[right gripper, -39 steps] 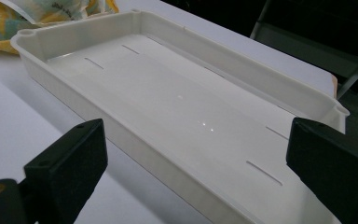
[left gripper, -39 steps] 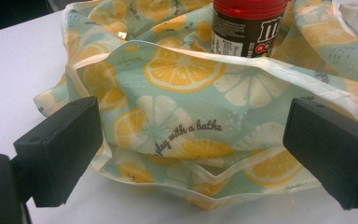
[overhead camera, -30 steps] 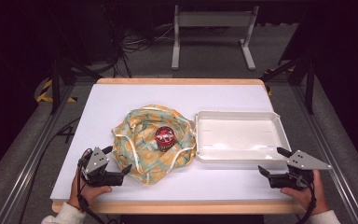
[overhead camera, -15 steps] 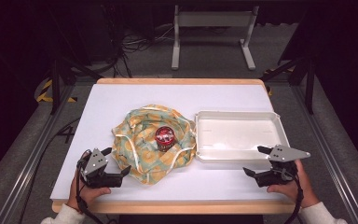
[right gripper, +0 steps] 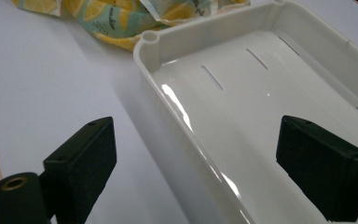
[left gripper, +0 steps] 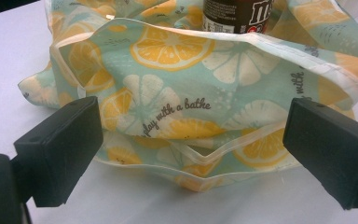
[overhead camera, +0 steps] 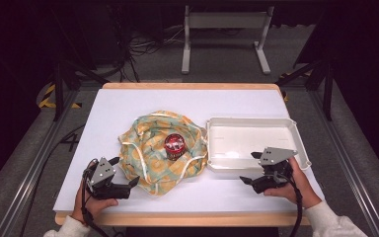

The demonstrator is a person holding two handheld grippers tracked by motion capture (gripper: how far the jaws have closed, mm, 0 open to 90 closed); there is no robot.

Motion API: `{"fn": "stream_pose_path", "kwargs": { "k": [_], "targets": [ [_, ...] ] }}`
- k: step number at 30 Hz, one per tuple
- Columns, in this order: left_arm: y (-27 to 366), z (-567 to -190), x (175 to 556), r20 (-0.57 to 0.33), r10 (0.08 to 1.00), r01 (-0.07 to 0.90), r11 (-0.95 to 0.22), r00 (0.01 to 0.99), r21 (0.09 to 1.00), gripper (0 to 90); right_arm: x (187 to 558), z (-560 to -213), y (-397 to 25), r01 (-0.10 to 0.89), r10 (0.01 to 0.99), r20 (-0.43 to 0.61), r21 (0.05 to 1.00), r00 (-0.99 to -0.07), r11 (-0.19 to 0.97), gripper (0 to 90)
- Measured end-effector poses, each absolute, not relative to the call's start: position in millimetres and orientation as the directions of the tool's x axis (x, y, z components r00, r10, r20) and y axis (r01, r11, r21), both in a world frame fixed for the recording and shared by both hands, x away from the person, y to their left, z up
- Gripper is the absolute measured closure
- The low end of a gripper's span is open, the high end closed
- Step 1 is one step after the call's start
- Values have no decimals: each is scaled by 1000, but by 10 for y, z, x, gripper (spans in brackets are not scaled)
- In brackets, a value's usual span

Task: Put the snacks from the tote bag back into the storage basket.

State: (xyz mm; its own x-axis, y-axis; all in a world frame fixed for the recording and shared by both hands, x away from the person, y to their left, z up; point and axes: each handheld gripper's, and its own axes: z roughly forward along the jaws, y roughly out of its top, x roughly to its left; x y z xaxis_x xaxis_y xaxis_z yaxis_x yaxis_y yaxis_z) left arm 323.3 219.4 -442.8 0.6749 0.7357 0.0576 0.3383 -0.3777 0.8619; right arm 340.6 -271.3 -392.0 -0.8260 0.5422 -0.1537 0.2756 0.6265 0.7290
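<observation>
progress: early, nothing lifted | left claw (overhead camera: 128,183) spread at cloth (overhead camera: 162,148) edge | jar (overhead camera: 174,146) sits on cloth | right claw (overhead camera: 246,180) spread beside empty tray (overhead camera: 300,143)

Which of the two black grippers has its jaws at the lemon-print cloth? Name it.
The left gripper: its open jaws face the hem of the lemon-print cloth. The right gripper faces the white plastic tray instead.

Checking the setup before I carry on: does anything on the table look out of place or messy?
The lemon-print cloth lies crumpled in a heap rather than flat, with a small jar standing upright in its middle. One edge of the cloth meets the corner of the white tray, which is empty. Nothing looks spilled or broken.
</observation>
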Motion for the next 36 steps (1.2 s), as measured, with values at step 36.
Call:
{"fn": "stream_pose_path", "kwargs": {
  "k": [36],
  "targets": [
    [2211,-4443,3190,55,723,337,-386,689,859,54,4441,-3560,-938,233,322,-93,512,-942,827,133]
  ]
}}
